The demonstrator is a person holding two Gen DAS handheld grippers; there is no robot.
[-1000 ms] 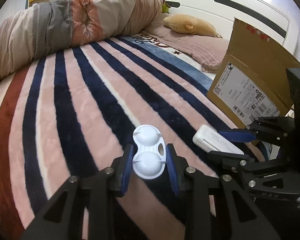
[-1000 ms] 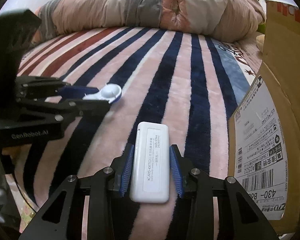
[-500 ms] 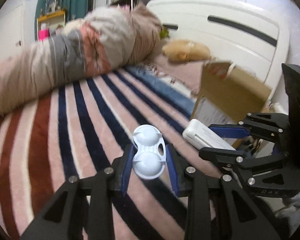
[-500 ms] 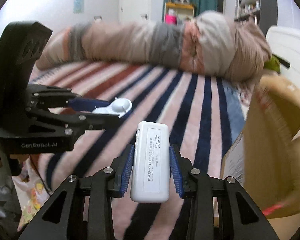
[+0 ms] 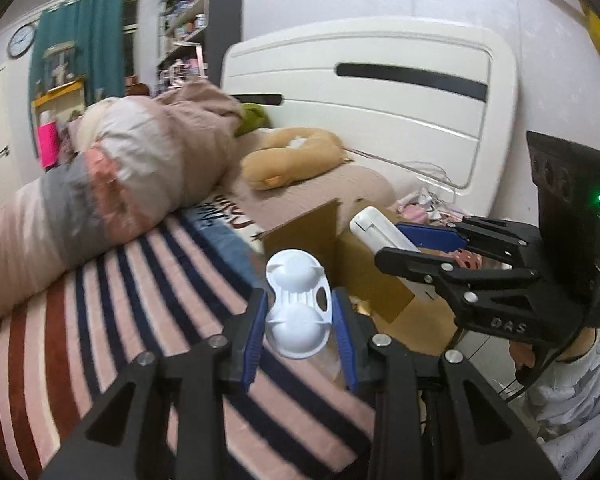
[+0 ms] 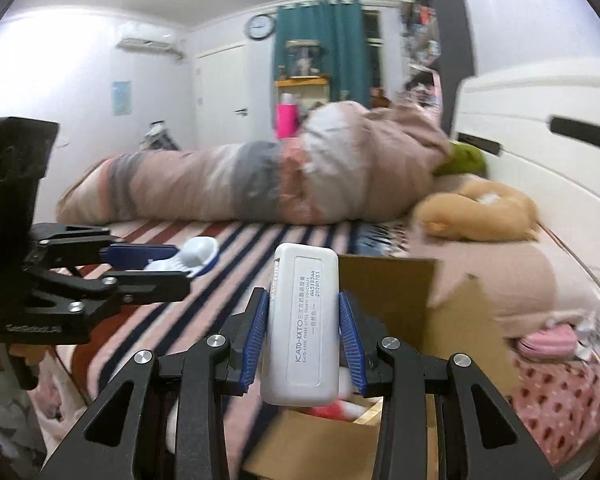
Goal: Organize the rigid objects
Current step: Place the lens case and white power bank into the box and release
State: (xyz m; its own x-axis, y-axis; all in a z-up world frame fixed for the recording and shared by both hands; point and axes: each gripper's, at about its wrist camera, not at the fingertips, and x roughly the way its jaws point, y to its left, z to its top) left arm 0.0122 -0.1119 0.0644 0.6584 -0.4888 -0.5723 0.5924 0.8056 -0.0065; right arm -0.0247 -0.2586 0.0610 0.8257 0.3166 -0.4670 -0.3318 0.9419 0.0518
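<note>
Striped blanket (image 5: 148, 300) (plush toy (image 5: 292, 160) beyond).

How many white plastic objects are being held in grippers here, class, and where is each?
2. The double-domed white case sits in the left gripper above the striped blanket. The flat white labelled case sits in the right gripper over the open cardboard box.

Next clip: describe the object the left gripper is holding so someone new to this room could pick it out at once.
Start at the striped bed cover, near the open cardboard box. Above them the left gripper clamps a small white plastic case shaped like two joined domes. The other white item, a flat rectangular labelled case, sits in the right gripper.
</note>
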